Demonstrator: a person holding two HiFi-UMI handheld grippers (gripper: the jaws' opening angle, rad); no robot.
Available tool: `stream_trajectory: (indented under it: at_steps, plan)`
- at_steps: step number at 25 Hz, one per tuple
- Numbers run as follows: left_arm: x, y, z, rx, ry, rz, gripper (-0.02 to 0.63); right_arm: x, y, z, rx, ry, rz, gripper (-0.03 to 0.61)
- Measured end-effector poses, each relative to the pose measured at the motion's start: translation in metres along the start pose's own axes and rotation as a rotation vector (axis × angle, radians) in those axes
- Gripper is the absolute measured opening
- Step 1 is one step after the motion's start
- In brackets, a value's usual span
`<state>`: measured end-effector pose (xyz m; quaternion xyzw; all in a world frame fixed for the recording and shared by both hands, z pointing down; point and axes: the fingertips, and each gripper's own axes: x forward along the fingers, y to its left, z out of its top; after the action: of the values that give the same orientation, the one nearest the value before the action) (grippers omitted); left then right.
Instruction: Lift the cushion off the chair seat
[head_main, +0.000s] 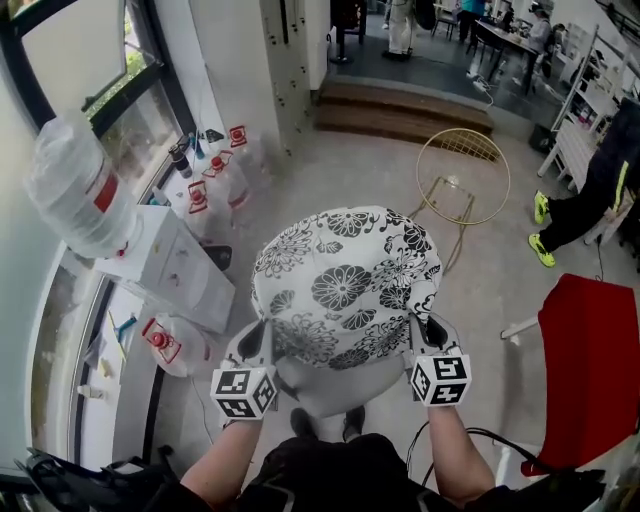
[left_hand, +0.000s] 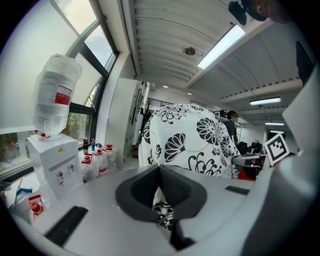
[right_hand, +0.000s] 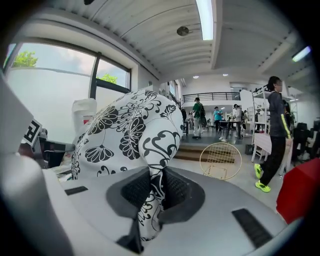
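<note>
Left: water dispenser (head_main: 168, 268) and bottles (head_main: 222, 178), close by.
Ahead: bare floor (head_main: 340, 165), then gold wire chair (head_main: 462, 178).
Right: red chair (head_main: 590, 370), near.
Below: grey chair seat (head_main: 320, 388) under the cushion (head_main: 345, 280).

Head camera looks steeply down; both gripper cameras sit close, nearly level. All three share the floral cushion (head_main: 345, 285).

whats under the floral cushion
Beneath the cushion, held by the left gripper and right gripper, a pale rounded chair seat shows; the rest of the seat is covered.
</note>
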<state>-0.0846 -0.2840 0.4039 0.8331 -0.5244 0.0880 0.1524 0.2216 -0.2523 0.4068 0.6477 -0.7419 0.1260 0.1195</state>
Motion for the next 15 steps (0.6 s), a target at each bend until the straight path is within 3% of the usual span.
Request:
stream_trajectory:
  at_steps: [7,15]
  plan:
    - [-0.003,-0.001,0.026,0.023,-0.090,-0.012,0.009,-0.007,-0.001,0.020,0.003,-0.068,0.007,0.055]
    - [-0.007,0.004,0.081,0.016,-0.176,-0.030,0.009,-0.016,0.004,0.078,0.002,-0.144,0.027,0.054]
